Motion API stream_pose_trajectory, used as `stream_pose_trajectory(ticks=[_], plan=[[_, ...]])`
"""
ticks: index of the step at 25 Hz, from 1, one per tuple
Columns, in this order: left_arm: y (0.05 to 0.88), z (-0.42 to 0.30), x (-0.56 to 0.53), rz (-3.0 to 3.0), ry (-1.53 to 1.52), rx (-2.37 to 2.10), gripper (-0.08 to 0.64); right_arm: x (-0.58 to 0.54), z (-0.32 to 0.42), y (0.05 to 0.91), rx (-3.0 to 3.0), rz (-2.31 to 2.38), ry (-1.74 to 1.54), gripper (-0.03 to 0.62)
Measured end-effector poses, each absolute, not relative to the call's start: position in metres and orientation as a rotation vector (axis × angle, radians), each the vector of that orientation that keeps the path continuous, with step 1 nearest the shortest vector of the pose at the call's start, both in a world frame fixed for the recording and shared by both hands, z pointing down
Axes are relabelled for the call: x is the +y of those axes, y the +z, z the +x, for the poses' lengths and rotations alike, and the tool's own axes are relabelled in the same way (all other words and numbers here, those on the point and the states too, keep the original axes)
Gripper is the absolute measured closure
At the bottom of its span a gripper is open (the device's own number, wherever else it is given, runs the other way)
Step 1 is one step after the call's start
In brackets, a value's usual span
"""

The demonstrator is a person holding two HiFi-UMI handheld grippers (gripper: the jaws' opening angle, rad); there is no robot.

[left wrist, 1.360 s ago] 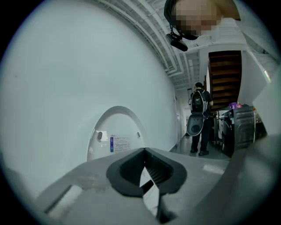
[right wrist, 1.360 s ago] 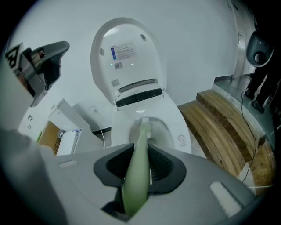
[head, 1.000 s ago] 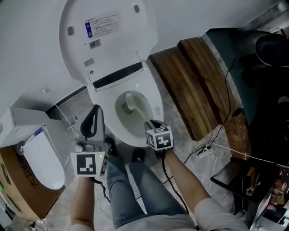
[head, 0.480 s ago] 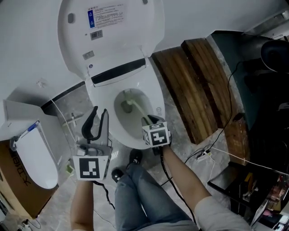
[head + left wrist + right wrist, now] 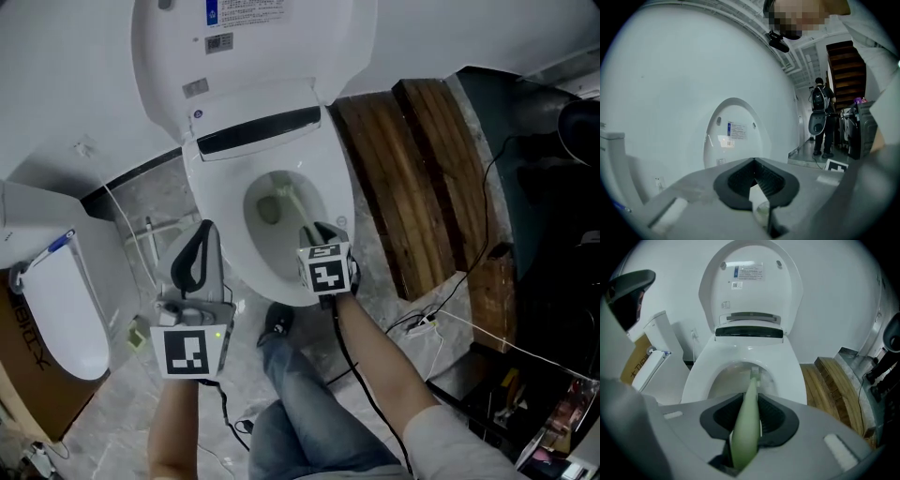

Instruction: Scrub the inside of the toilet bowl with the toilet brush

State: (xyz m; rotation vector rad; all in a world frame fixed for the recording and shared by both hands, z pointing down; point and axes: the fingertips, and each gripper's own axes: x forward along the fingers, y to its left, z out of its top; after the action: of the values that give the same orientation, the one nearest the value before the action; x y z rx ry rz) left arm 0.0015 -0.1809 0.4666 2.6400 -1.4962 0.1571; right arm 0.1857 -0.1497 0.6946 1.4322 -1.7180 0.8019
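The white toilet (image 5: 337,202) stands with its lid (image 5: 253,47) raised. A pale green toilet brush (image 5: 292,208) reaches into the bowl, its head (image 5: 270,210) low near the back wall. My right gripper (image 5: 317,234) is shut on the brush handle (image 5: 747,418) above the bowl's front rim. In the right gripper view the handle runs out between the pads to the brush tip (image 5: 754,373) inside the bowl (image 5: 723,380). My left gripper (image 5: 195,246) hangs left of the bowl, shut and empty. The left gripper (image 5: 753,161) faces the wall and the lid (image 5: 733,136).
Wooden planks (image 5: 412,159) lie right of the toilet. A loose white toilet seat (image 5: 61,309) rests on a cardboard box at the left. Cables (image 5: 431,319) cross the floor at the right. The person's jeans leg (image 5: 309,394) and shoe (image 5: 275,323) are before the bowl. Another person (image 5: 820,117) stands far off.
The head view has drifted, so the toilet sits higher and further right in the picture. The brush stays in the bowl in my right gripper. The person's leg has shifted right.
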Motion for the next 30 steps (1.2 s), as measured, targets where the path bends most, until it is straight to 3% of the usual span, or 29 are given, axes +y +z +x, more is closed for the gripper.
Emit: stream_pose_trajectory(ticks=[30], plan=[[0.483, -0.029, -0.13, 2.56, 0.161, -1.633, 0.557, -0.109, 0.11, 0.709, -1.938, 0.973, 0.62, 0.491]])
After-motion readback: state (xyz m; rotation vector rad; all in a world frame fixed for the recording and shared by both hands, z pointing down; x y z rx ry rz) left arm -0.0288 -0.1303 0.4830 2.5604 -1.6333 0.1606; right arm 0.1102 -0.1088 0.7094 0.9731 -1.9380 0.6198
